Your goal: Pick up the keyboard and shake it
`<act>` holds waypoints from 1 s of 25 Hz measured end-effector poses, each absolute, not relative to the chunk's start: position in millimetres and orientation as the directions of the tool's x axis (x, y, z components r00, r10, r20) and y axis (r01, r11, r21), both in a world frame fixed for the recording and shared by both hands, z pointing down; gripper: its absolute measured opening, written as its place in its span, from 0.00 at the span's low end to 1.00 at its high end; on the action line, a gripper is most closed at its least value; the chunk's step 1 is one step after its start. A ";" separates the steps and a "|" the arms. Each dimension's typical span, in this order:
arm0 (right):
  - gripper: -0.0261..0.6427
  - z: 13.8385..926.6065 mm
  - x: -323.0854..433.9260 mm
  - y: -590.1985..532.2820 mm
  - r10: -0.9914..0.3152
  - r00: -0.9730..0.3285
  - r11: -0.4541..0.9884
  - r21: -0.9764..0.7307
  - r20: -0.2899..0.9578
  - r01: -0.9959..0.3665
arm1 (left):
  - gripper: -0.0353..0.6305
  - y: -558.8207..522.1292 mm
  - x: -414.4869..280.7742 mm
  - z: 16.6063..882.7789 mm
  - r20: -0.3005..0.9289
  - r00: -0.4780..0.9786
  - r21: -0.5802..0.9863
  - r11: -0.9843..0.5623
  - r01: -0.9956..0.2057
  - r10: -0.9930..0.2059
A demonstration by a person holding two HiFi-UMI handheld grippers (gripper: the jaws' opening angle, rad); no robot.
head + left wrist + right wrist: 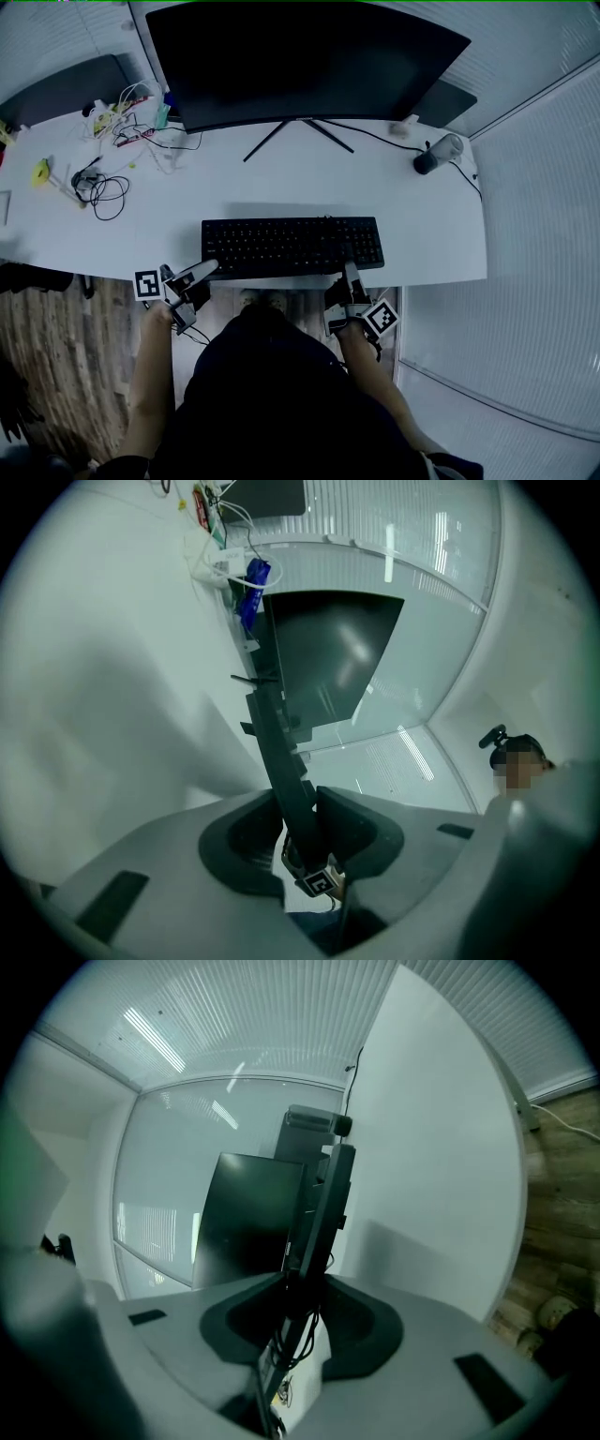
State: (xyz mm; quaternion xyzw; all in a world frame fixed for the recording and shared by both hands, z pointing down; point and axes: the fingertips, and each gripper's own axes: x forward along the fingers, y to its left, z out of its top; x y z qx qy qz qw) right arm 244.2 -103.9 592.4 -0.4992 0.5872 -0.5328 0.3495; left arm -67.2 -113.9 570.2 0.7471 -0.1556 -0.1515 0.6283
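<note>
A: Which step is this?

B: The grip looks made. The left gripper [207,270] and right gripper [349,272] each clamp one end of the keyboard [292,246], which sits at the near edge of the desk [234,187]. I can't tell whether it rests there or hangs.

A: Next?

B: Probably lift it level and shake both ends together. The monitor [300,61] stands behind the keyboard, so the free room is above it.

The keyboard [292,246] looks like matt black plastic, the desk [234,192] under it smooth matt white, the monitor [300,61] behind it dark and faintly glossy (it catches light in the left gripper view), the floor [56,347] to its left grained wood.
</note>
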 end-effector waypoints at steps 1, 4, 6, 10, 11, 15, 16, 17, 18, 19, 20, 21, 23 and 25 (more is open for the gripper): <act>0.22 597.0 245.0 -103.6 -0.957 -0.255 -0.081 -0.973 0.136 -0.216 | 0.24 -115.5 -66.5 574.6 -0.022 0.907 0.988 -0.149 -0.045 -0.422; 0.22 606.8 245.7 -103.6 -0.953 -0.246 -0.121 -0.969 0.174 -0.217 | 0.24 -119.7 -65.4 586.1 0.003 0.907 0.993 -0.104 -0.052 -0.421; 0.22 611.1 245.5 -104.7 -0.951 -0.237 -0.147 -0.965 0.198 -0.218 | 0.24 -123.2 -65.6 592.9 0.021 0.907 0.995 -0.079 -0.059 -0.421; 0.22 613.7 241.9 -108.1 -0.948 -0.231 -0.169 -0.960 0.221 -0.223 | 0.24 -129.0 -68.5 605.3 0.060 0.904 0.996 -0.038 -0.084 -0.423; 0.22 613.7 241.2 -109.0 -0.947 -0.230 -0.172 -0.959 0.225 -0.227 | 0.25 -129.5 -68.9 608.4 0.077 0.904 0.995 -0.032 -0.099 -0.420; 0.22 616.0 239.3 -110.1 -0.945 -0.218 -0.190 -0.952 0.243 -0.238 | 0.25 -128.5 -68.5 621.9 0.173 0.903 0.981 -0.011 -0.192 -0.394; 0.22 615.9 237.9 -110.4 -0.945 -0.219 -0.191 -0.952 0.244 -0.238 | 0.26 -128.8 -69.4 624.9 0.208 0.895 0.973 -0.010 -0.230 -0.394; 0.22 615.6 236.3 -110.9 -0.945 -0.220 -0.190 -0.953 0.243 -0.236 | 0.28 -129.3 -71.8 629.0 0.260 0.882 0.958 -0.014 -0.288 -0.393; 0.22 615.9 235.2 -110.8 -0.945 -0.219 -0.193 -0.954 0.244 -0.232 | 0.32 -129.8 -74.5 633.4 0.319 0.863 0.936 -0.017 -0.353 -0.391; 0.22 617.5 234.9 -109.9 -0.944 -0.214 -0.201 -0.953 0.251 -0.228 | 0.33 -130.3 -76.1 636.3 0.370 0.843 0.913 -0.016 -0.408 -0.390; 0.22 619.9 235.2 -108.5 -0.943 -0.205 -0.215 -0.951 0.261 -0.225 | 0.35 -131.2 -76.9 637.9 0.412 0.823 0.890 -0.018 -0.455 -0.392; 0.22 622.5 235.6 -107.1 -0.943 -0.195 -0.228 -0.949 0.271 -0.217 | 0.37 -132.6 -78.2 638.4 0.453 0.798 0.864 -0.025 -0.503 -0.398; 0.22 627.1 235.4 -105.0 -0.942 -0.182 -0.246 -0.949 0.282 -0.197 | 0.41 -136.6 -82.8 637.0 0.533 0.731 0.790 -0.060 -0.611 -0.427; 0.22 629.5 235.3 -103.5 -0.939 -0.173 -0.264 -0.946 0.297 -0.189 | 0.42 -140.1 -85.3 634.4 0.602 0.653 0.690 -0.114 -0.715 -0.459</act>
